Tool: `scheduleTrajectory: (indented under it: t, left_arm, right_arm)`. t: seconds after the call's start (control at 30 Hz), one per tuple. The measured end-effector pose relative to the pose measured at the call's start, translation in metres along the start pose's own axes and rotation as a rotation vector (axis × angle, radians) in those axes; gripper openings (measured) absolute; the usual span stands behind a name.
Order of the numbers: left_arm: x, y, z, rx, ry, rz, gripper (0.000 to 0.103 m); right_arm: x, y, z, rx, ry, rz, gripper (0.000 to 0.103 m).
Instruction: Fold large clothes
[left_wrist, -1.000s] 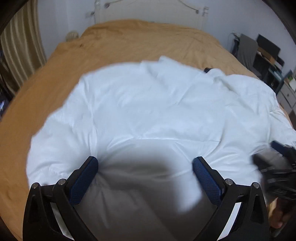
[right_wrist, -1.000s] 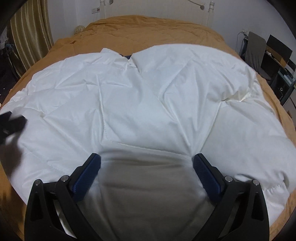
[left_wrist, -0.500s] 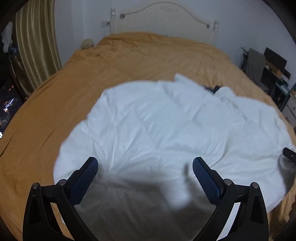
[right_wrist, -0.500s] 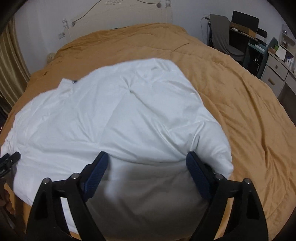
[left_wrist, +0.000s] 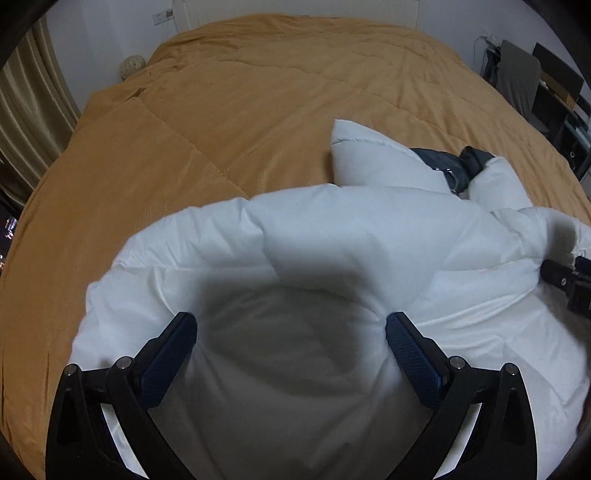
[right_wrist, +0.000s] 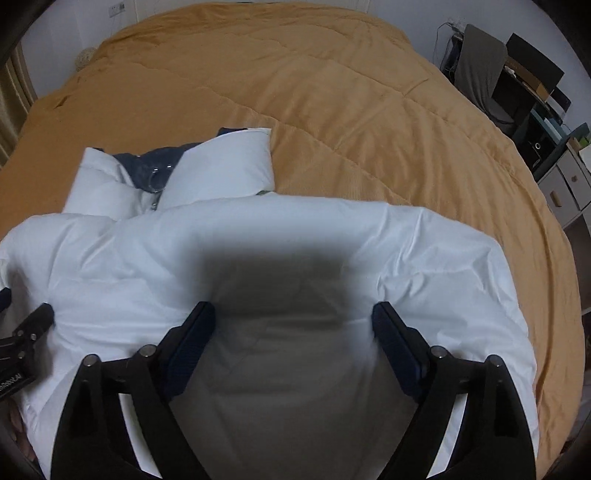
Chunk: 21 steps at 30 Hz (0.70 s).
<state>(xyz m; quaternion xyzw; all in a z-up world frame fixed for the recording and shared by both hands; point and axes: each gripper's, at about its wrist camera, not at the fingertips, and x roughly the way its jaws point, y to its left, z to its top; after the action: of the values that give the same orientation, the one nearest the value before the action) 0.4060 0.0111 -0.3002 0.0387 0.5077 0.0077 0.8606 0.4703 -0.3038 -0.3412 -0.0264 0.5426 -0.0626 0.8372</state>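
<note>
A white puffer jacket (left_wrist: 369, 236) with a dark blue lining (left_wrist: 443, 162) lies on the orange bed; it also shows in the right wrist view (right_wrist: 295, 236). Its lower part is doubled over towards the collar (right_wrist: 229, 166). My left gripper (left_wrist: 291, 332) is wide open, and a thick fold of the jacket bulges between its fingers. My right gripper (right_wrist: 293, 325) is also wide open with jacket fabric bunched between its fingers. Each gripper shows at the edge of the other's view: the right one at the right edge (left_wrist: 569, 280), the left one at the left edge (right_wrist: 26, 339).
The orange quilt (left_wrist: 258, 92) covers the bed beyond the jacket. Curtains (left_wrist: 26, 110) hang at the left. A desk with a chair and monitors (right_wrist: 509, 85) and drawers (right_wrist: 565, 184) stand at the right.
The jacket's near part has been carried up and forward over the body, so the collar and blue lining now show beyond the fold. Both grippers moved forward with the fabric.
</note>
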Motion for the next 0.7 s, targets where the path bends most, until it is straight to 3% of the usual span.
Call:
scheduleTrajectory:
  t: [0.17,0.2,0.27,0.33,0.4,0.47,0.57,0.63,0.7]
  left_arm:
    - [0.006,0.045,-0.002,-0.058,-0.025,0.085,0.103]
    - [0.004,0.059,-0.004,-0.078,-0.032,0.153,0.103]
    - [-0.006,0.090,-0.007,-0.162,-0.053,0.239,0.103]
    - [-0.029,0.110,-0.015,-0.226,-0.101,0.258,0.102]
    - [-0.062,0.116,-0.031,-0.252,-0.182,0.201,0.102]
    - [-0.094,0.106,-0.056,-0.238,-0.234,0.070,0.103]
    - [-0.107,0.077,-0.088,-0.165,-0.207,-0.014,0.103]
    - [-0.098,0.065,-0.108,-0.129,-0.171,-0.007,0.103]
    - [-0.075,0.075,-0.122,-0.124,-0.139,0.039,0.103]
  right_arm:
    - [0.009,-0.063,0.006,0.141,0.024,-0.065,0.093]
    - [0.008,-0.079,0.003,0.177,0.025,-0.067,0.093]
    - [-0.001,-0.097,-0.005,0.200,0.003,-0.091,0.093]
    - [-0.024,-0.111,-0.014,0.198,-0.063,-0.139,0.092]
    - [-0.056,-0.114,-0.030,0.186,-0.153,-0.067,0.092]
    - [-0.088,-0.107,-0.054,0.156,-0.223,0.045,0.092]
    - [-0.116,-0.074,-0.094,0.034,-0.259,0.134,0.092]
    - [-0.115,-0.045,-0.125,-0.089,-0.248,0.107,0.093]
    - [-0.094,-0.034,-0.148,-0.159,-0.177,0.070,0.094]
